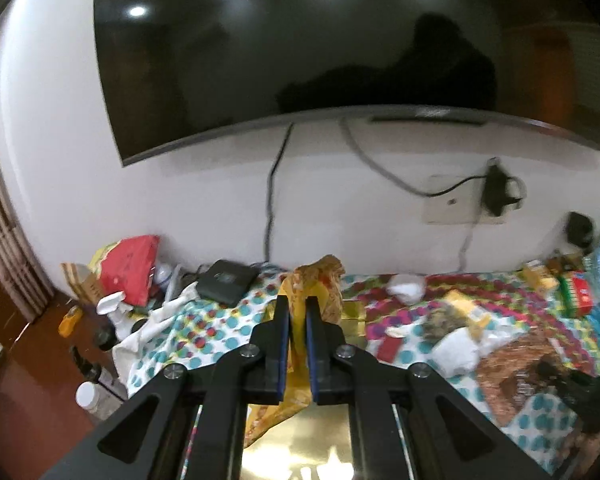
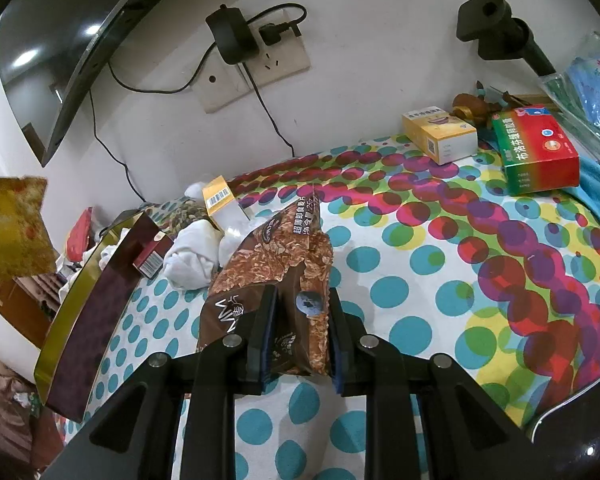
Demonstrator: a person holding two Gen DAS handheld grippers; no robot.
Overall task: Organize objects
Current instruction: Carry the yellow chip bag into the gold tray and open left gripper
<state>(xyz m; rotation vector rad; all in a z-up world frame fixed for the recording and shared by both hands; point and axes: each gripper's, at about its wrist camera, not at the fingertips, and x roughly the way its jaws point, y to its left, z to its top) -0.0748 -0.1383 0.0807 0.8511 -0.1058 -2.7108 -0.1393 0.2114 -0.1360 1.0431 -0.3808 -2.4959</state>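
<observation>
My left view is dim and smeared with motion blur; ceiling spotlights glare off the dark television [image 1: 300,52]. My right view is sharper and evenly lit. Both bend strongly and go black at the corners.
</observation>
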